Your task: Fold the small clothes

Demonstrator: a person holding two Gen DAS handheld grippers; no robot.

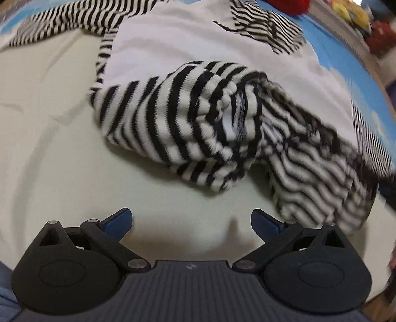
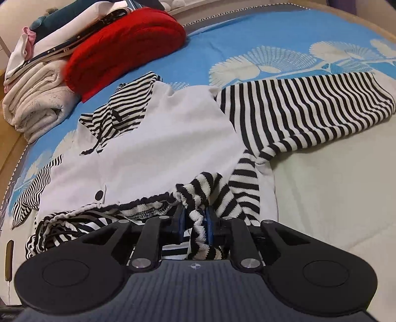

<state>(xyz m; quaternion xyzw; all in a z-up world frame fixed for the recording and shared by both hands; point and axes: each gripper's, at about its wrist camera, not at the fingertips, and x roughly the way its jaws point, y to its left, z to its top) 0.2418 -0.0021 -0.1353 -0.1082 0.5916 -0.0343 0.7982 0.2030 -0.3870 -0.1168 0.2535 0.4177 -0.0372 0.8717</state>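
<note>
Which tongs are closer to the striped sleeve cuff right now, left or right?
Right. The right tongs are closed on the striped cuff. The left tongs stand open over the pale sheet, short of the fabric.

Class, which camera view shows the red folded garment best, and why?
The right wrist view: the red folded garment lies nearly whole and sharp, on the blue patterned cover beside the stack of folded clothes. The left wrist view catches only a blurred sliver at its top edge.
</note>
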